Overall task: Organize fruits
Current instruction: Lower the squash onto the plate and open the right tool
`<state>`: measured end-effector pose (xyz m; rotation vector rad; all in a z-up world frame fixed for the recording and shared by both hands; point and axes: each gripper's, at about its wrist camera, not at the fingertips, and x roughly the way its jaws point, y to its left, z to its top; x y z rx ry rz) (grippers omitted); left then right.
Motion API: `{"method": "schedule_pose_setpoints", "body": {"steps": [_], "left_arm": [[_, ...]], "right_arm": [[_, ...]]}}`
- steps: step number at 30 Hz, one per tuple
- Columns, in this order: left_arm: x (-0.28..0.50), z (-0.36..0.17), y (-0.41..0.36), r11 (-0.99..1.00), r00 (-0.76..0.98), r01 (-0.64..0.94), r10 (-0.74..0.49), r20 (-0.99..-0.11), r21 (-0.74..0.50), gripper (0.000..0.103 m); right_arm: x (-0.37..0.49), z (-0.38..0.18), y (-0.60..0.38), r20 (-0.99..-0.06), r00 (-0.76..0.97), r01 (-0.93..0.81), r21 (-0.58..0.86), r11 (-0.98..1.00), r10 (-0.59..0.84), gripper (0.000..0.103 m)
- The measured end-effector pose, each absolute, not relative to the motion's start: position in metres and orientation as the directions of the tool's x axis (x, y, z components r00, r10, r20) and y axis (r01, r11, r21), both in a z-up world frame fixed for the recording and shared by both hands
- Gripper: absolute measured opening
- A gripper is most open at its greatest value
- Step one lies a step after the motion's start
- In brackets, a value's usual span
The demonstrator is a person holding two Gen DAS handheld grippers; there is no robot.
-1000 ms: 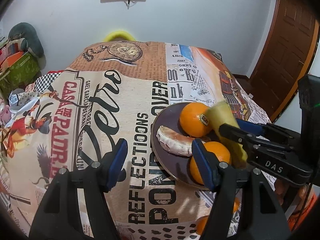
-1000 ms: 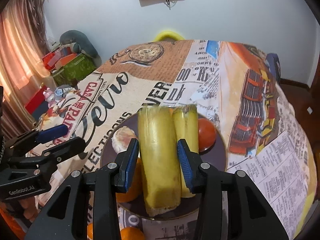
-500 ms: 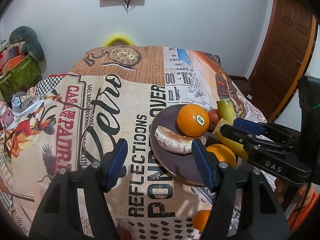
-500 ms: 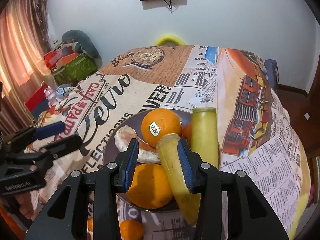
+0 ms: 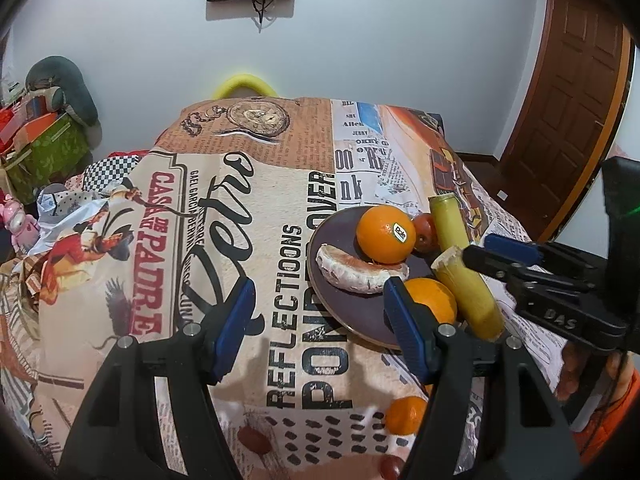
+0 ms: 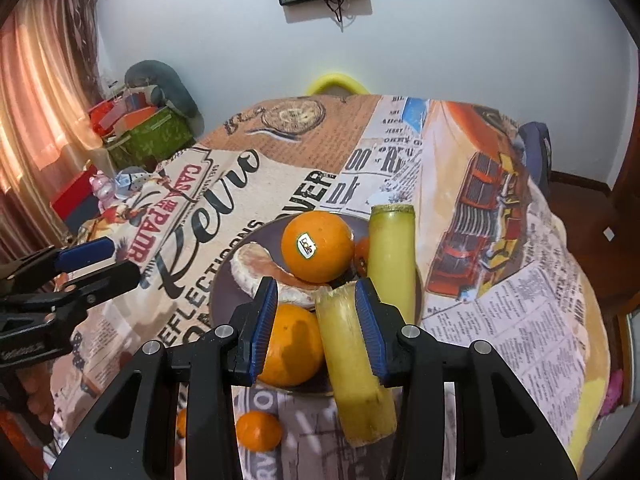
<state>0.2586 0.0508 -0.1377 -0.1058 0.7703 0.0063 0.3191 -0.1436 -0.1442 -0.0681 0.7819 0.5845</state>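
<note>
A dark plate (image 5: 340,236) (image 6: 224,292) on the printed tablecloth holds a stickered orange (image 5: 386,234) (image 6: 318,246), a second orange (image 5: 434,300) (image 6: 294,344), a peeled citrus segment (image 5: 358,270) (image 6: 256,266), a small red fruit (image 5: 425,227) and two yellow banana pieces (image 5: 448,218) (image 6: 390,256). My right gripper (image 6: 316,320) is open; the near banana piece (image 6: 354,360) (image 5: 468,292) lies between its fingers, resting on the plate's edge. My left gripper (image 5: 318,326) is open and empty, just left of the plate.
A small orange (image 5: 406,414) (image 6: 258,426) and a dark red fruit (image 5: 390,466) lie on the cloth near the front edge. A yellow chair back (image 5: 244,84) stands beyond the table. Boxes and clutter (image 6: 148,128) sit at the left.
The right gripper lowered the banana piece onto the plate's edge, opened its jaws and drew back. The left gripper pulled back slightly.
</note>
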Motion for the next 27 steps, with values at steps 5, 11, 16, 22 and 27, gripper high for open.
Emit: {"method": "schedule_pose_setpoints", "body": {"steps": [5,11,16,22,27], "left_arm": [[0.243,-0.131,0.049,0.995,0.722,-0.042,-0.029,-0.692,-0.086,0.066],[0.229,-0.132,0.05,0.995,0.719,-0.037,-0.04,-0.693,-0.095,0.066],[0.23,-0.143,0.049,0.995,0.702,-0.038,-0.042,-0.711,-0.096,0.066],[0.235,-0.156,0.049,0.994,0.682,-0.042,-0.043,-0.73,-0.098,0.066],[0.239,-0.163,0.049,0.993,0.672,-0.047,-0.051,-0.739,-0.111,0.066]], "right_arm": [[0.3,-0.139,-0.156,-0.683,0.581,-0.514,0.114,0.85,0.443,0.038],[0.305,-0.163,-0.169,-0.748,0.544,-0.491,0.084,0.867,0.381,0.038],[0.306,-0.185,-0.169,-0.786,0.486,-0.499,0.11,0.859,0.383,0.038],[0.31,-0.193,-0.168,-0.788,0.502,-0.498,0.075,0.864,0.358,0.036],[0.313,-0.19,-0.167,-0.78,0.493,-0.505,0.104,0.857,0.386,0.035]]}}
